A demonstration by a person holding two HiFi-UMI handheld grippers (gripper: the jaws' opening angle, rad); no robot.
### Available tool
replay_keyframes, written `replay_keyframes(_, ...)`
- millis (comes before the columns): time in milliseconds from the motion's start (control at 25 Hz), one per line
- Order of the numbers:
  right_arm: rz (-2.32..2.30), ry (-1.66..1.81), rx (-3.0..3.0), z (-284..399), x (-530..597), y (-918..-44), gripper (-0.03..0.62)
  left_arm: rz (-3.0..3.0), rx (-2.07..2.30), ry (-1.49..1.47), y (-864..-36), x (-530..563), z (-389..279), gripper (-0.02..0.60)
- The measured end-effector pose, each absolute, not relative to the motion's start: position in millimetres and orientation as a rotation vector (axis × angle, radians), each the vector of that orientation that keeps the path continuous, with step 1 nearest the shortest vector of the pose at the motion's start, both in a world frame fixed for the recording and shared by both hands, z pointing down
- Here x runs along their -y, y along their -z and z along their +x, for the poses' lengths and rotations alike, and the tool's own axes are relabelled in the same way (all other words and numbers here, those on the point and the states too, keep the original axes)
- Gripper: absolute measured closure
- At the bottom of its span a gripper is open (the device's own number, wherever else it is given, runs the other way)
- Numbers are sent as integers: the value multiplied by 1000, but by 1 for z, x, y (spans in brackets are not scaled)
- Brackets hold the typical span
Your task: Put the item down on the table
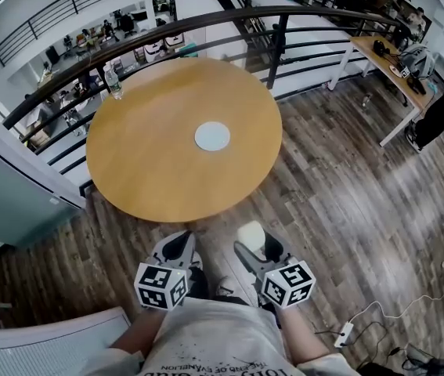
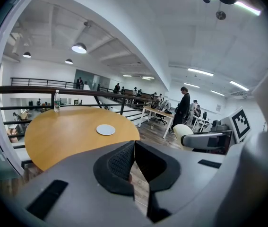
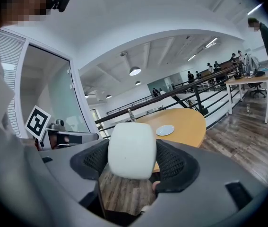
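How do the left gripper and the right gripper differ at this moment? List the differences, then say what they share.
The left gripper has its jaws closed on nothing, while the right gripper grips a white rounded item. The left gripper's jaws meet, whereas the right gripper's jaws are held apart by the item. Both are over the wooden floor, short of the round table.

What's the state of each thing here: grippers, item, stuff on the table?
left gripper: shut, nothing between its jaws.
right gripper: shut on white item.
white item: held, not yet on table.
white disc: flat, near table's middle.
bottle: upright at table's far edge.
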State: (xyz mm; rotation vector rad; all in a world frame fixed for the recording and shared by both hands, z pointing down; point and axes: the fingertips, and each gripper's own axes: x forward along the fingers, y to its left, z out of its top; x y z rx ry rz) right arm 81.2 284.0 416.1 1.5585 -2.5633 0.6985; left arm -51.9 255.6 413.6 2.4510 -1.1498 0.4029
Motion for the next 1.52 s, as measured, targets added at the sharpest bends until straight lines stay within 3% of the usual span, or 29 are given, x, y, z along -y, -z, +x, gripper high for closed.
replay_keyframes(1520, 1731, -722, 2385, 57, -47, -429, 281, 2555, 929, -390, -427, -4, -68, 557)
